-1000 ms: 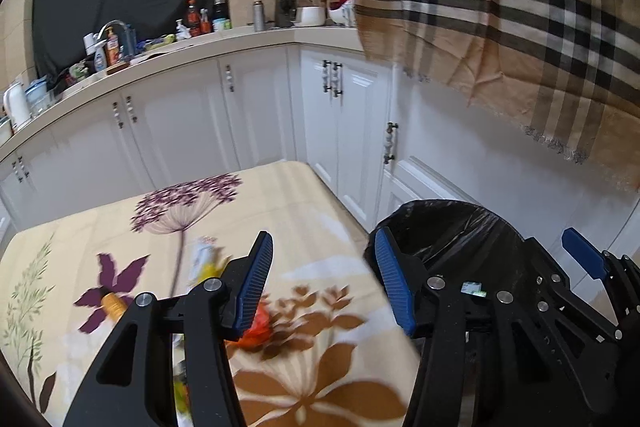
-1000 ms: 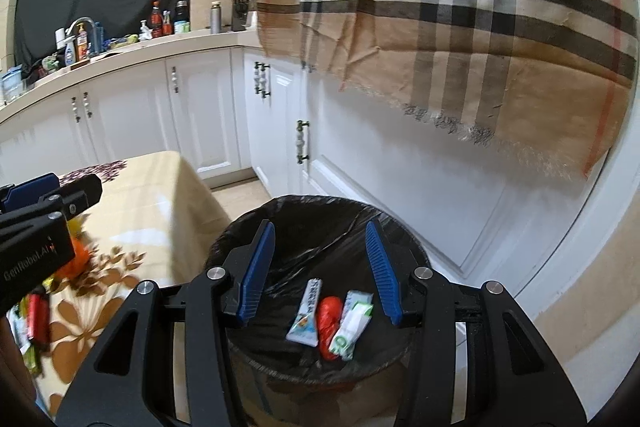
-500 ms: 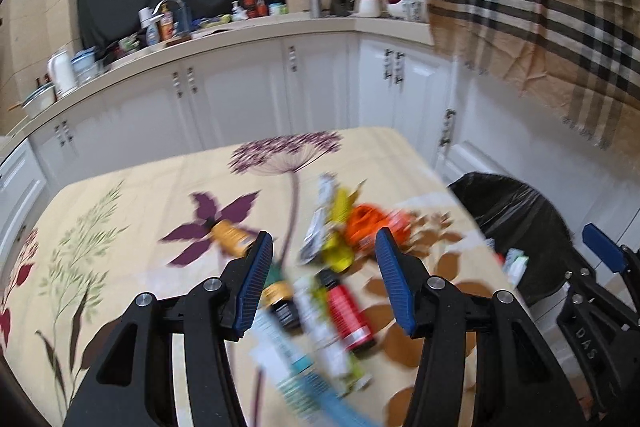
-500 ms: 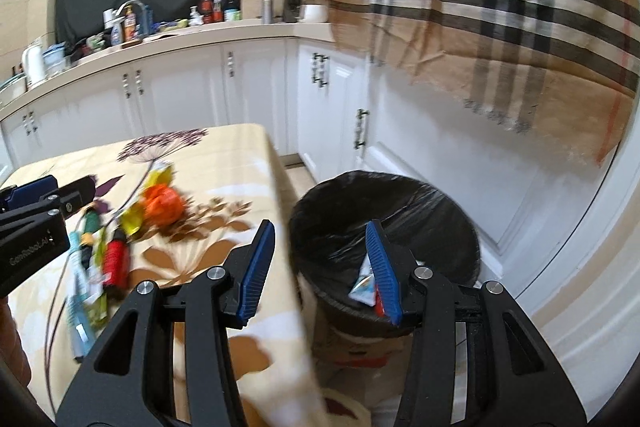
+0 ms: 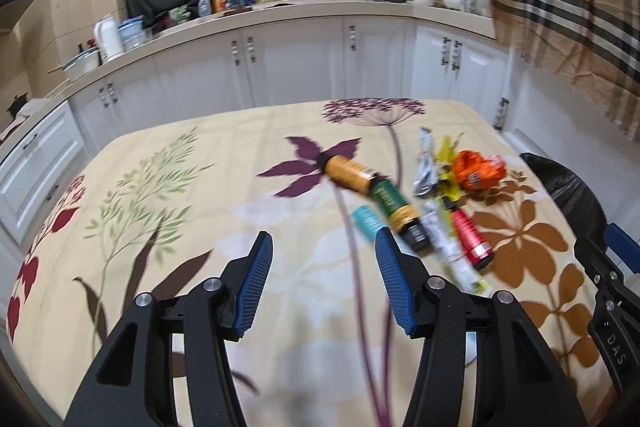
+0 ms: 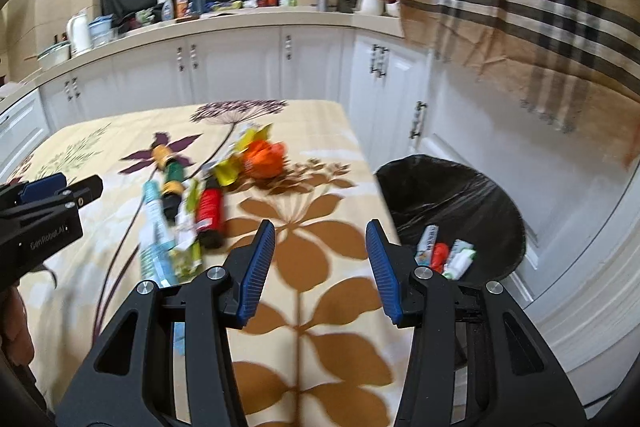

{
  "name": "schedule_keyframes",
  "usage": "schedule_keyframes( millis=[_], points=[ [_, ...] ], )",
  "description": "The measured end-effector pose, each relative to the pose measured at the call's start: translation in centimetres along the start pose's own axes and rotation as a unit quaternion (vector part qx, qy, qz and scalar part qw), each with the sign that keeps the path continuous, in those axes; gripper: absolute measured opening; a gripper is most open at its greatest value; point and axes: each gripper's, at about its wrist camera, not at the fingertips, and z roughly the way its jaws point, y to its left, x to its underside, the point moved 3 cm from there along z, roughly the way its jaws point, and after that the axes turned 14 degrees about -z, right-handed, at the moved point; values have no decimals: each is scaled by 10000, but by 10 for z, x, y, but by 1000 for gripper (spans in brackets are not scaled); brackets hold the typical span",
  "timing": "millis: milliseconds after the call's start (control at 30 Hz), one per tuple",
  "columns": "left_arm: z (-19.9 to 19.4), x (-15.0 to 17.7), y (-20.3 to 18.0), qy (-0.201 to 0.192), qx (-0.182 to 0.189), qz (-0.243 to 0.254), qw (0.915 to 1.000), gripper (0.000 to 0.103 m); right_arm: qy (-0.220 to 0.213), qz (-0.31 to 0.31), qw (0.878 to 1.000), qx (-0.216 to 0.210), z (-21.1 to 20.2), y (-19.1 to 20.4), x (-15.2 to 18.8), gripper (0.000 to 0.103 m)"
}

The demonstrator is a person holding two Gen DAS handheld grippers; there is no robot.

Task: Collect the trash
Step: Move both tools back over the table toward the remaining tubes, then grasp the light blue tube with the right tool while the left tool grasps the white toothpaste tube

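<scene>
1. Your trash bin (image 6: 452, 195), lined with a black bag, stands on the floor just beside the right edge of the surface (image 6: 320, 267). Inside it lie three pieces: a pale wrapper (image 6: 426, 245), a small red piece (image 6: 439, 255) and a white-and-green wrapper (image 6: 460, 259), side by side.
2. The remaining trash lies in a cluster on the floral cloth of the surface, toward the bin side: a crumpled orange wrapper (image 5: 476, 171), a yellow wrapper (image 5: 446, 163), a silvery wrapper (image 5: 426, 167), a red tube (image 5: 470, 237), a green-and-yellow tube with a black cap (image 5: 396, 207), an orange-labelled bottle (image 5: 348, 173), a light blue wrapper (image 6: 154, 223) and a white-and-green wrapper (image 5: 448, 247). Several touch or overlap; motion blur hides the labels.
3. Your left gripper (image 5: 324, 275) hovers over bare cloth left of the cluster, fingers apart with nothing between them.
4. Your right gripper (image 6: 320, 259) hovers over the brown leaf print between cluster and bin, fingers likewise parted and empty.
</scene>
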Motion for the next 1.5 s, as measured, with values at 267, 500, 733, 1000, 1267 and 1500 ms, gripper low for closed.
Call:
schedule_keyframes(
  millis=[267, 500, 733, 1000, 1267, 1500],
  points=[
    [0, 11, 39, 97, -270, -195, 9994, 53, 183, -239, 9987, -404, -3, 39, 10, 46],
    [0, 19, 61, 171, -370, -341, 9986, 53, 351, -445, 9960, -687, -1, 64, 19, 45],
    [-2, 20, 72, 170, -398, -438, 9981, 53, 486, -584, 9941, -775, 3, 77, 23, 43],
    [-2, 22, 82, 215, -428, -518, 9975, 53, 648, -711, 9909, -938, 10, 88, 24, 23],
    [-1, 25, 76, 261, -359, -476, 9979, 53, 456, -783, 9910, -983, 0, 90, 19, 19],
    [-3, 29, 50, 302, -172, -295, 9990, 53, 248, -551, 9946, -849, -10, 69, 13, 20]
  ],
)
